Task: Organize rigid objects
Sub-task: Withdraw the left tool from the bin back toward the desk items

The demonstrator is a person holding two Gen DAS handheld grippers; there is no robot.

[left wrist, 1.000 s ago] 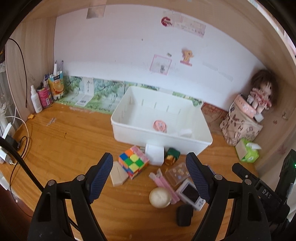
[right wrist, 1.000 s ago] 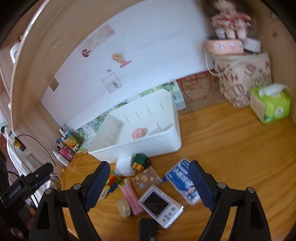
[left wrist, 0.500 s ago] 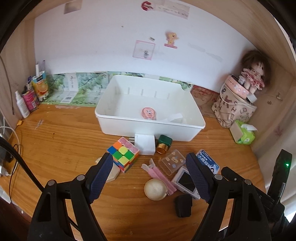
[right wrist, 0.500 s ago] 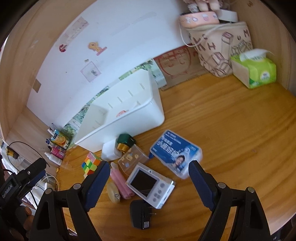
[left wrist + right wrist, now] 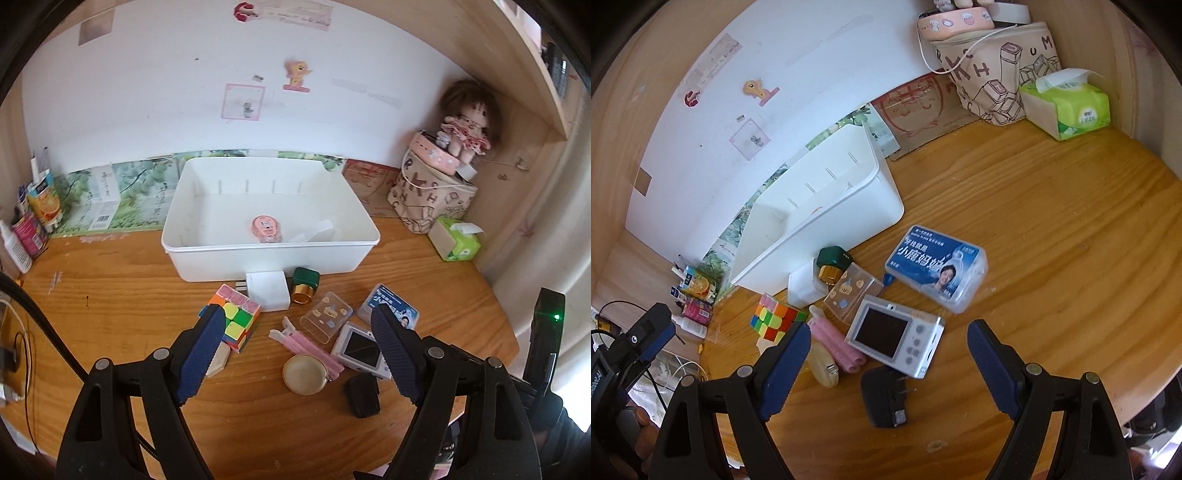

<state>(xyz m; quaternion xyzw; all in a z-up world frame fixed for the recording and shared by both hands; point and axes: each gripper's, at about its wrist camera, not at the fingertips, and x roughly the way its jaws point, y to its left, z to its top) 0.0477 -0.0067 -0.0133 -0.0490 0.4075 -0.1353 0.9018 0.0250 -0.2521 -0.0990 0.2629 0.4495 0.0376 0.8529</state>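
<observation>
A white bin [image 5: 269, 254] [image 5: 820, 225] stands at the back of the wooden desk with a small pink item [image 5: 264, 228] inside. In front of it lie a colour cube [image 5: 236, 317] [image 5: 775, 317], a white adapter [image 5: 266, 290], a green-capped bottle [image 5: 305, 284] [image 5: 833, 266], a clear case [image 5: 325, 317], pink clips [image 5: 306, 345], a round tin [image 5: 304, 374], a small camera [image 5: 360, 349] [image 5: 894, 334], a black plug [image 5: 362, 394] [image 5: 884, 397] and a blue floss box [image 5: 389, 305] [image 5: 936, 267]. My left gripper [image 5: 297, 345] is open above the pile. My right gripper [image 5: 888, 360] is open over the camera.
A printed pouch with a doll [image 5: 432, 199] and a green tissue pack [image 5: 458, 242] [image 5: 1067, 107] stand at the right back corner. Bottles and tubes [image 5: 33, 218] stand at the left wall, with cables [image 5: 14, 354] at the left edge.
Both grippers have come closer to the pile and tilted down; the left view has swung right, the right gripper now hovers over the camera. Both jaws stay open; no object has moved.
</observation>
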